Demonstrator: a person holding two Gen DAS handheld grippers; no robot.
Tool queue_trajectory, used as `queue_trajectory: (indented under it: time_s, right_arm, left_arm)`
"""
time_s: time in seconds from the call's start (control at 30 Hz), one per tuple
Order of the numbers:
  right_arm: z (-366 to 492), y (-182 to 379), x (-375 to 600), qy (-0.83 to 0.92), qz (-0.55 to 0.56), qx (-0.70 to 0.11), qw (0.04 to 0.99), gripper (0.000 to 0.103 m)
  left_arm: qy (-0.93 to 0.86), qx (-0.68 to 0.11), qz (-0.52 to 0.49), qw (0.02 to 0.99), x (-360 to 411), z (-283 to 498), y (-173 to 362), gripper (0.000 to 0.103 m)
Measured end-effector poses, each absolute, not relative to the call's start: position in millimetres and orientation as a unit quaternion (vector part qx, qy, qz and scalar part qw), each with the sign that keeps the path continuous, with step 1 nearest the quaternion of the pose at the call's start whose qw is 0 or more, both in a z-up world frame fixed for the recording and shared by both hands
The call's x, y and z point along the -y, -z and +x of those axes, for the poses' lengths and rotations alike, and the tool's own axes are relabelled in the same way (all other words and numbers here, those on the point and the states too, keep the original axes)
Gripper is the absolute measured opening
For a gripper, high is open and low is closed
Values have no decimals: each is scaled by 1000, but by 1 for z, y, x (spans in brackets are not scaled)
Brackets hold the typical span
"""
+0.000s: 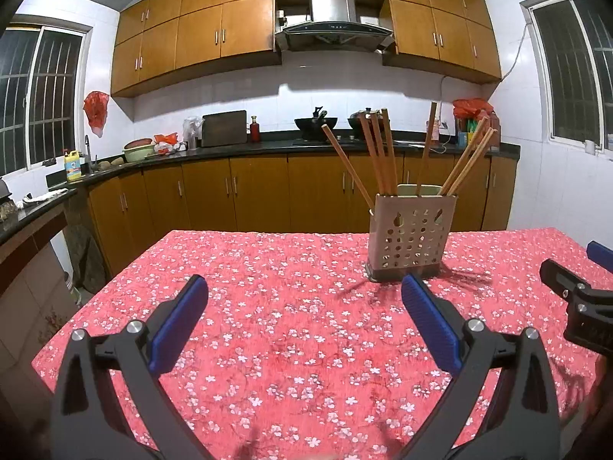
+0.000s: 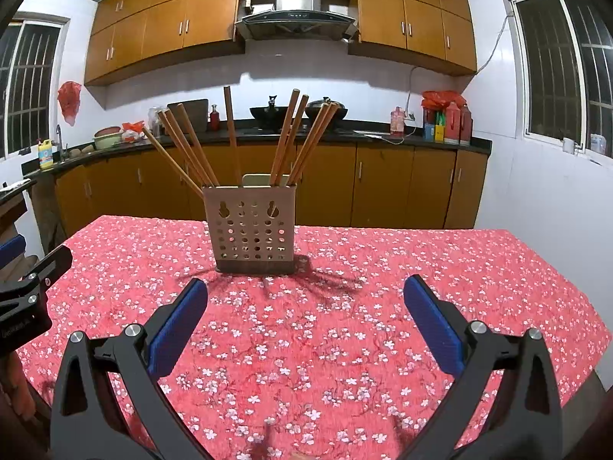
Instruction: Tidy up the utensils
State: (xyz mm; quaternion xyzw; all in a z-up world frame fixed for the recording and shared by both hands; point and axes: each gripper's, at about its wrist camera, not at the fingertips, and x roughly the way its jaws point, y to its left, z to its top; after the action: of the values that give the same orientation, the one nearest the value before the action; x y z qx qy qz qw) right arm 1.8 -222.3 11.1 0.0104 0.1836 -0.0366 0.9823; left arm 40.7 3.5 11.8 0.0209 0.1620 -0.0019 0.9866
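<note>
A beige perforated utensil holder [image 1: 412, 237] [image 2: 251, 230] stands upright on the red floral tablecloth, and several wooden chopsticks [image 1: 377, 153] [image 2: 191, 149] fan out of its top. My left gripper [image 1: 304, 299] is open with nothing between its blue pads, and the holder is ahead and to its right. My right gripper [image 2: 305, 299] is open and empty too, with the holder ahead and slightly to its left. At the right edge of the left wrist view I see the right gripper [image 1: 586, 299]; the left gripper [image 2: 27, 287] shows at the left edge of the right wrist view.
The table [image 1: 268, 345] [image 2: 459, 287] carries only the holder in view. Behind it run wooden kitchen cabinets [image 1: 249, 191] and a dark counter [image 2: 383, 136] with woks, bottles and bowls. Barred windows [image 1: 34, 96] flank the room.
</note>
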Motion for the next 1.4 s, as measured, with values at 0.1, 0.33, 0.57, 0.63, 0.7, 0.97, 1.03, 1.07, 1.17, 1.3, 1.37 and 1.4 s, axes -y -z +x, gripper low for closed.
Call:
queue_trajectory:
  time_s: [0.1, 0.33, 0.57, 0.63, 0.7, 0.97, 1.03, 1.07, 1.17, 1.3, 1.37, 1.4]
  right_arm:
    - [2, -10, 221, 35, 9, -183, 982, 101]
    - [0, -9, 220, 35, 9, -181, 983, 101]
    - [0, -10, 219, 37, 11, -182, 983, 101]
    - [1, -10, 218, 37, 12, -182, 983, 101]
    - [0, -10, 218, 38, 12, -182, 983, 101]
    - [0, -10, 218, 38, 12, -182, 983, 101]
    - [0, -10, 218, 38, 12, -182, 983, 101]
    - [0, -10, 218, 38, 12, -182, 983, 101]
    - [0, -10, 219, 38, 12, -182, 983, 101]
    - [1, -10, 218, 38, 12, -182, 983, 101]
    - [0, -10, 218, 37, 12, -182, 983, 101]
    - [1, -10, 218, 38, 12, -182, 983, 101]
  left_arm:
    - [4, -163, 22, 986, -2, 41, -11, 99]
    - [7, -165, 23, 986, 0, 41, -8, 99]
    - [8, -166, 22, 986, 0, 42, -7, 99]
    - [8, -166, 22, 986, 1, 42, -6, 99]
    - [8, -167, 21, 986, 1, 42, -7, 99]
    - [8, -167, 22, 986, 1, 43, -5, 99]
    - [9, -167, 21, 986, 1, 43, -5, 99]
    - [9, -167, 22, 986, 1, 44, -5, 99]
    - [10, -167, 22, 986, 1, 45, -3, 99]
    - [10, -167, 22, 986, 1, 45, -4, 99]
    - [10, -167, 22, 986, 1, 45, -4, 99]
    - [10, -167, 22, 986, 1, 45, -4, 99]
